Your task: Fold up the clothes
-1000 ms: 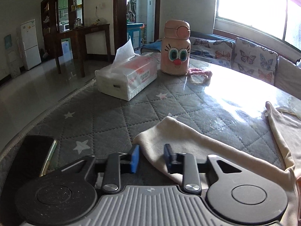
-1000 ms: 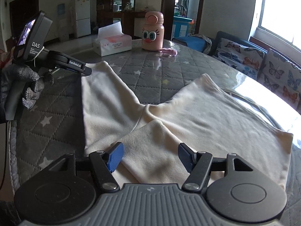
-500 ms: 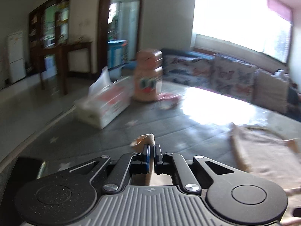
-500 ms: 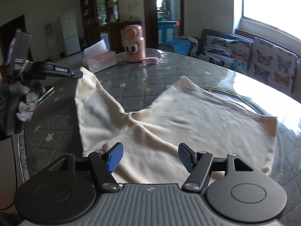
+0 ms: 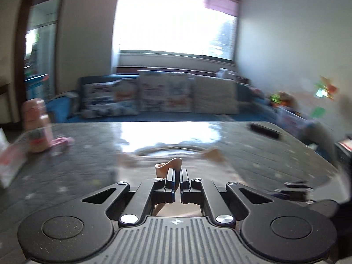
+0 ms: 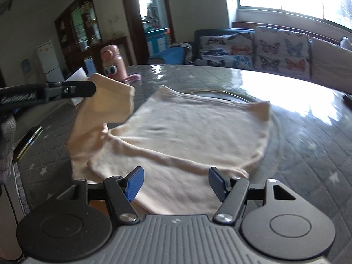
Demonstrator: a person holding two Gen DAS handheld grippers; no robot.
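And up it goes! The left gripper (image 5: 177, 177), whose jaws stood apart around the sleeve end a second ago, is now clamped tight on it, and the cream garment (image 6: 191, 129) has one sleeve (image 6: 110, 101) hoisted clear of the surface (image 6: 308, 136). From the right wrist view you can see that sleeve hanging from the left gripper (image 6: 93, 88) like a little flag, its cuff pinched, the rest draping back down to the shoulder. The left camera has swung round too: it faced the tissue box and the pink bottle (image 5: 36, 127) a second ago, and now looks across at the sofa (image 5: 167, 96) and window, heavily blurred (a fast swing, by the look of it).

The body of the garment lies spread flat in the middle of the surface, the other sleeve crossing beneath the right gripper (image 6: 176, 183), whose jaws stand wide apart, holding nothing, hovering just above the cloth as they did a second ago.

What it means: my read is a sleeve fold in progress, the lifted sleeve being carried inward over the body. The slack cloth could twist or bunch on landing.
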